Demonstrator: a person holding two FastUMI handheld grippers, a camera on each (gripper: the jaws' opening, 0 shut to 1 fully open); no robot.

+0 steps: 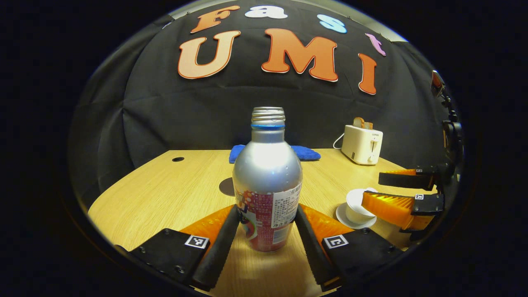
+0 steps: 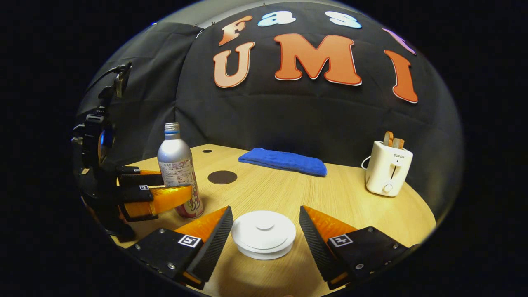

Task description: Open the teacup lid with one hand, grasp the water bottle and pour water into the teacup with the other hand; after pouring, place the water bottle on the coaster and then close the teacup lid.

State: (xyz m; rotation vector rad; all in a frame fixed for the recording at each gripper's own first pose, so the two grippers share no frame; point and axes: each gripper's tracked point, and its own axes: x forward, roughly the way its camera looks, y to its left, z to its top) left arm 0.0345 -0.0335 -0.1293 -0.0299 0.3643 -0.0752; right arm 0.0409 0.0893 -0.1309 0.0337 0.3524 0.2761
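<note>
Wooden table (image 2: 288,194) carries everything, and its smooth top is where trouble could start: the tall water bottle (image 1: 267,177) has no cap on, so a crooked squeeze or a tilt while lifting could, I judge, spill water or let the slick metal body slip. It stands upright between the fingers of the left tool (image 1: 264,231), which sit at the label on either side; whether they press yet I cannot tell. That tool is held low and level, pointing across the table. The right tool (image 2: 264,231) also sits low, spread wide around the teacup (image 2: 263,235), touching neither side; closing off-centre might knock the lid (image 2: 264,225) askew or drag the cup on its saucer. Behind the bottle lies the dark round coaster (image 2: 222,177), bare, near the blue cloth (image 2: 283,161).
</note>
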